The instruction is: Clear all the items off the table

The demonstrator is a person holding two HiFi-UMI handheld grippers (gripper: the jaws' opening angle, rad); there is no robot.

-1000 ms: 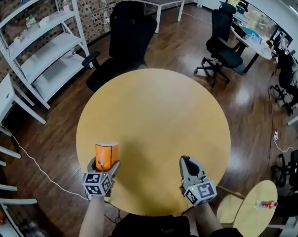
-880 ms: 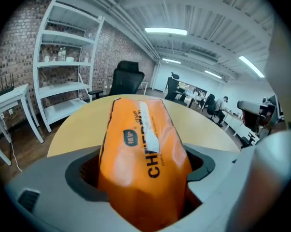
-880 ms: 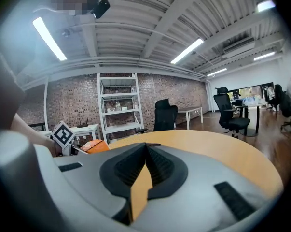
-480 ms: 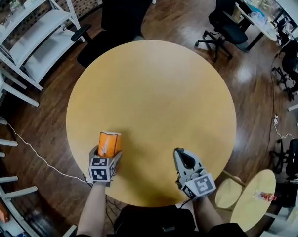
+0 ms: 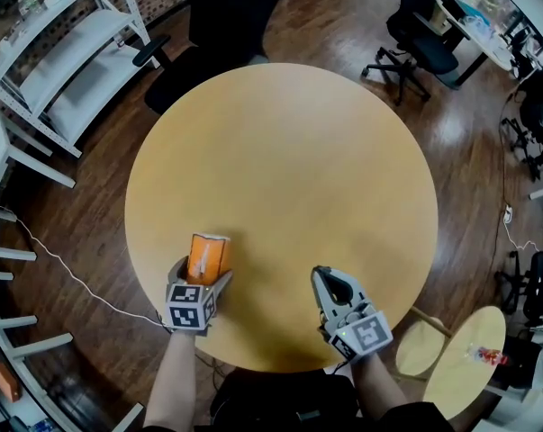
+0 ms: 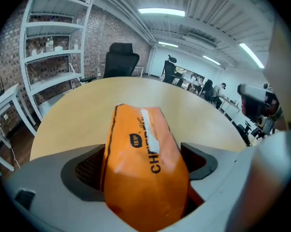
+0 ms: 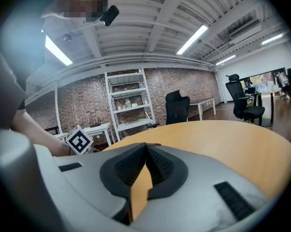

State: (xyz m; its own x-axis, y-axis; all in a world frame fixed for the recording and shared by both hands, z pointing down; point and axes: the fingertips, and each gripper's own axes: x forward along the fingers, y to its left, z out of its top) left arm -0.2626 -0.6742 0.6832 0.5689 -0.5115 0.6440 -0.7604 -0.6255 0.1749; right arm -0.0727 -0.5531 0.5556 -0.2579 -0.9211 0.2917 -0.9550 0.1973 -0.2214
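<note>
An orange snack bag [image 5: 208, 256] stands upright on the round wooden table [image 5: 280, 151], near its front left edge. My left gripper [image 5: 202, 275] straddles the bag; its jaws have just been opening, and the bag is still between them. In the left gripper view the bag [image 6: 145, 168] fills the gap of the left gripper [image 6: 145, 151], with a dark slit showing beside the right pad. My right gripper [image 5: 321, 274] is shut and empty, low over the table's front right part. In its own view the right gripper [image 7: 146, 146] has its pads together.
A black office chair [image 5: 226, 7] stands behind the table, white shelving [image 5: 64, 70] at the far left, more office chairs [image 5: 424, 43] at the far right. A small round side table [image 5: 465, 376] with a red item [image 5: 484, 355] sits at the lower right.
My left gripper has come down with the orange bag, which now stands on the table, and its jaws have spread wider. The right gripper has sunk a little, still shut.
</note>
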